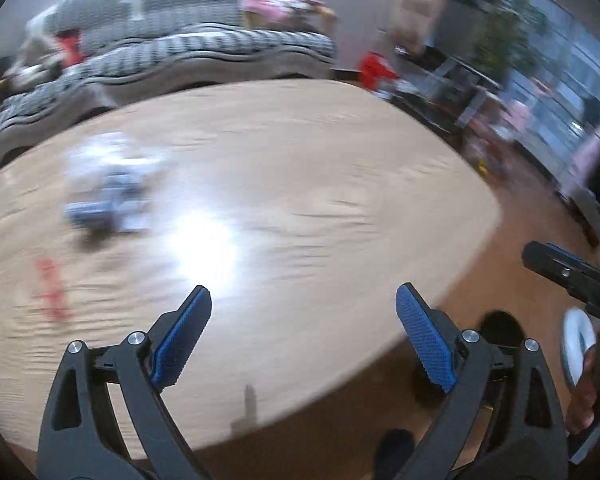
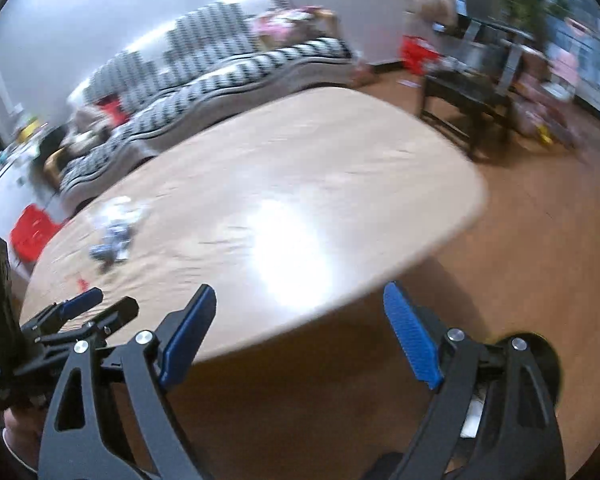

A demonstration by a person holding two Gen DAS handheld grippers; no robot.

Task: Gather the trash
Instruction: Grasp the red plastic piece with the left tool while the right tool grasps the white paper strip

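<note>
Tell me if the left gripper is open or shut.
Open: the left gripper has its blue pads spread wide apart, with nothing between them.

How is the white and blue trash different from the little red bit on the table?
The crumpled white and blue trash is a bigger, bulkier heap; the red scrap is smaller and looks flat. The trash lies farther from the left gripper; the scrap is nearer. Both rest on the wooden table, untouched and blurry.
</note>
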